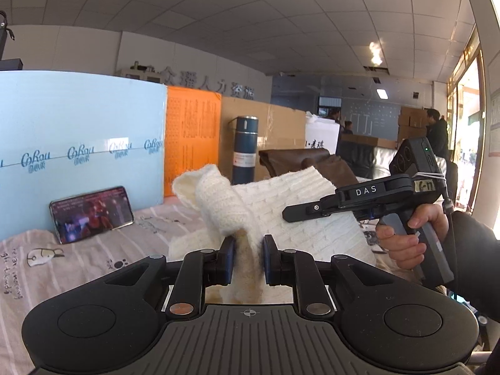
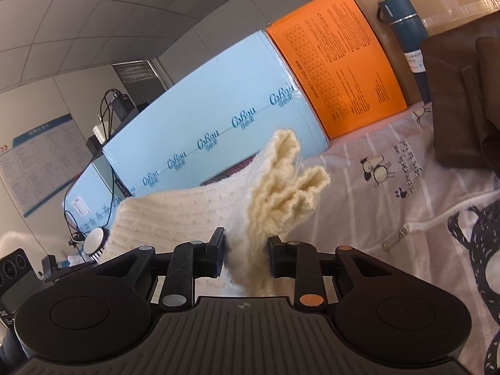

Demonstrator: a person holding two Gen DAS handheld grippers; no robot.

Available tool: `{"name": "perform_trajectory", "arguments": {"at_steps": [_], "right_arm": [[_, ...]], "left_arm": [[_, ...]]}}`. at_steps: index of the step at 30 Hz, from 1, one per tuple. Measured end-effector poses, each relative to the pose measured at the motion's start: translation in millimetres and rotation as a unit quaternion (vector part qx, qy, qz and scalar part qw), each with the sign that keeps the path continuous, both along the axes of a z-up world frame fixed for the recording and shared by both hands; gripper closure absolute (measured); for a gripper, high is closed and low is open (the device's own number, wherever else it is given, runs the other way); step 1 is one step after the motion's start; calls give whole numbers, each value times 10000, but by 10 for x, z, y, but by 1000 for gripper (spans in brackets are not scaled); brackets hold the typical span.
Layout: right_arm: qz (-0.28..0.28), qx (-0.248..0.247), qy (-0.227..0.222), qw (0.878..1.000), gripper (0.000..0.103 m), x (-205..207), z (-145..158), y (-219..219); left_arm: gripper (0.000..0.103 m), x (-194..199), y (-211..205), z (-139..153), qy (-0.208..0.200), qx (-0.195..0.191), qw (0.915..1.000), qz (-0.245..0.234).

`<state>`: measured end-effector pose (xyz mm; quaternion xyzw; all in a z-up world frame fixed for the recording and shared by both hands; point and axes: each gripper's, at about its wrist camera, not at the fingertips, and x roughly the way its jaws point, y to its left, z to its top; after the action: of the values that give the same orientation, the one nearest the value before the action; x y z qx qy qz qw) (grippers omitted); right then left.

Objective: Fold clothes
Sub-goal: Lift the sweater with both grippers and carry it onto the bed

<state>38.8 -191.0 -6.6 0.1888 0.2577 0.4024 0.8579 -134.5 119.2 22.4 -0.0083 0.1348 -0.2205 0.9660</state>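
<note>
A cream knitted sweater point(image 1: 281, 206) hangs in the air above the striped bed sheet point(image 1: 93, 250). My left gripper point(image 1: 249, 261) is shut on a bunched fold of it. My right gripper point(image 2: 247, 257) is shut on a ribbed edge of the same sweater point(image 2: 281, 193), which fans up above the fingers. In the left wrist view the right gripper point(image 1: 290, 214) shows at the right, held in a hand, its tip against the sweater's right side. The sweater spans between both grippers.
A phone point(image 1: 92, 214) leans on a light blue board point(image 1: 78, 125). An orange board point(image 1: 192, 137), a blue flask point(image 1: 245, 147) and brown folded garments point(image 1: 312, 162) stand behind. A white zipped garment with dark print point(image 2: 453, 234) lies on the sheet at right.
</note>
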Motion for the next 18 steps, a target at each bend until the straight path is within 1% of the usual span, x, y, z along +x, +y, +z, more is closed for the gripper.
{"name": "perform_trajectory", "arguments": {"at_steps": [3, 5, 6, 7, 8, 9, 11, 14, 15, 16, 17, 18], "right_arm": [[-223, -103, 196, 9995, 61, -17, -81, -84], [-426, -136, 270, 9986, 49, -21, -104, -137], [-508, -176, 286, 9981, 47, -24, -111, -152], [-559, -198, 305, 9978, 42, -38, -114, -171], [-597, -171, 314, 9976, 37, -54, -110, -195], [-616, -136, 288, 9976, 34, -80, -102, -219], [-669, -95, 172, 9976, 21, -146, -85, -266], [-730, -19, 62, 9973, 19, -215, -60, -349], [-720, 7, 71, 9974, 18, -225, -59, -372], [-684, 20, 102, 9976, 18, -228, -69, -385], [-642, 17, 135, 9978, 18, -230, -83, -392], [-607, 4, 151, 9980, 18, -234, -92, -393]], "left_arm": [[86, -59, -48, -30, 94, -5, 10000, 17], [86, -77, -73, -22, 109, 23, 9999, 34], [86, -86, -84, -19, 112, 37, 9999, 38], [86, -101, -90, -19, 93, 54, 9999, 20], [86, -122, -104, -16, 61, 93, 9999, -7], [85, -167, -144, -20, 18, 177, 9998, -44], [85, -174, -194, -38, -25, 315, 9995, 12], [79, -99, -217, -35, -23, 401, 9990, 171], [75, -75, -223, -32, -18, 414, 9989, 206], [66, -47, -229, -28, 14, 418, 9989, 209], [58, -21, -235, -24, 36, 426, 9989, 216], [46, -11, -242, -16, 14, 458, 9987, 242]]}}
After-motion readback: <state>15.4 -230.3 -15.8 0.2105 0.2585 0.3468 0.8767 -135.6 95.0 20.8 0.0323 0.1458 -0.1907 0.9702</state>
